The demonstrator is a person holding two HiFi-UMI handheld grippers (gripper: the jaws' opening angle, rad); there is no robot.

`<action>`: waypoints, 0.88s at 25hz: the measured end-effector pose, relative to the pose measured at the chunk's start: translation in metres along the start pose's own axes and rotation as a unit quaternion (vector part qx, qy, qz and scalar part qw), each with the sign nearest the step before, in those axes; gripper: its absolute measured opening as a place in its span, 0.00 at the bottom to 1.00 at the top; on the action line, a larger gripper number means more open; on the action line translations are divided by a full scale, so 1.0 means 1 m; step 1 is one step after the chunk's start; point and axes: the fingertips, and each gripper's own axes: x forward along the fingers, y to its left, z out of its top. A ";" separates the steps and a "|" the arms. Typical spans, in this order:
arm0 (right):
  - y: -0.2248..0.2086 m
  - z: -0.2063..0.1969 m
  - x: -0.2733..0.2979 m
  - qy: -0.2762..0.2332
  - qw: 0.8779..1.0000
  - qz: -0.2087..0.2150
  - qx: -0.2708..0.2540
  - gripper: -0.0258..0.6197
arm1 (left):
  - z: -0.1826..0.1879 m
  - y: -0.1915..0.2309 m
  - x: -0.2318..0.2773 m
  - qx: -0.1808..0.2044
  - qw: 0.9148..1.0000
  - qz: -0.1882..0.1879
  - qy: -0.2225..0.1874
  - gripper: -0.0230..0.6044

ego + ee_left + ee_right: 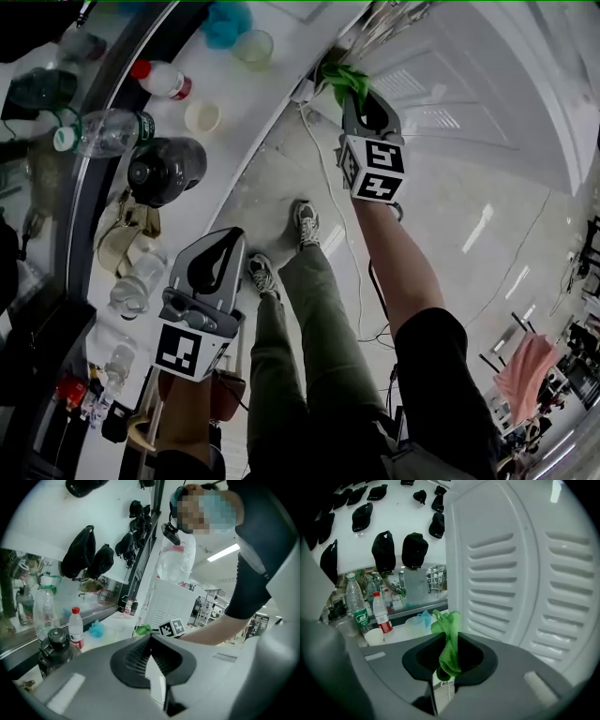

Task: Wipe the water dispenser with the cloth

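The jaws of the right gripper are clamped on a green cloth, which is bunched upward out of them and held just beside the white louvred side panel of the water dispenser; whether cloth and panel touch cannot be told. The jaws of the left gripper are pressed together with nothing between them, and that gripper is held well apart from the dispenser. A red-capped bottle and a white cup are seen on the bench to the left of the cloth.
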 end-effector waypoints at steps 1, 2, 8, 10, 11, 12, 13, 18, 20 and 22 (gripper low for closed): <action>-0.004 -0.001 -0.002 0.002 1.000 -0.004 -0.002 0.15 | 0.000 0.001 0.001 0.002 1.000 -0.001 0.001 0.04; -0.009 -0.003 -0.005 0.004 1.000 -0.009 -0.001 0.15 | 0.000 0.001 0.002 0.004 1.000 -0.003 0.004 0.04; -0.064 -0.021 -0.047 0.012 0.998 -0.062 0.026 0.15 | 0.005 -0.021 0.011 0.019 0.999 -0.036 0.008 0.04; -0.085 -0.030 -0.067 0.017 0.996 -0.084 0.034 0.15 | 0.003 -0.030 0.012 0.025 0.998 -0.048 0.013 0.04; -0.096 -0.035 -0.077 0.019 0.994 -0.096 0.038 0.15 | 0.002 -0.034 0.012 0.027 0.998 -0.053 0.015 0.04; -0.107 -0.041 -0.087 0.021 0.993 -0.108 0.043 0.15 | 0.001 -0.039 0.012 0.029 0.998 -0.058 0.018 0.04; -0.119 -0.046 -0.097 0.024 0.991 -0.120 0.047 0.15 | 0.000 -0.043 0.012 0.031 0.997 -0.063 0.020 0.04; -0.165 -0.069 -0.142 0.039 0.982 -0.173 0.059 0.15 | -0.003 -0.062 0.013 0.040 0.995 -0.083 0.030 0.04; -0.176 -0.075 -0.154 0.044 0.980 -0.186 0.061 0.15 | -0.001 -0.066 0.013 0.043 0.995 -0.087 0.031 0.04; -0.184 -0.079 -0.164 0.048 0.978 -0.195 0.063 0.15 | 0.002 -0.071 0.014 0.046 0.994 -0.092 0.029 0.04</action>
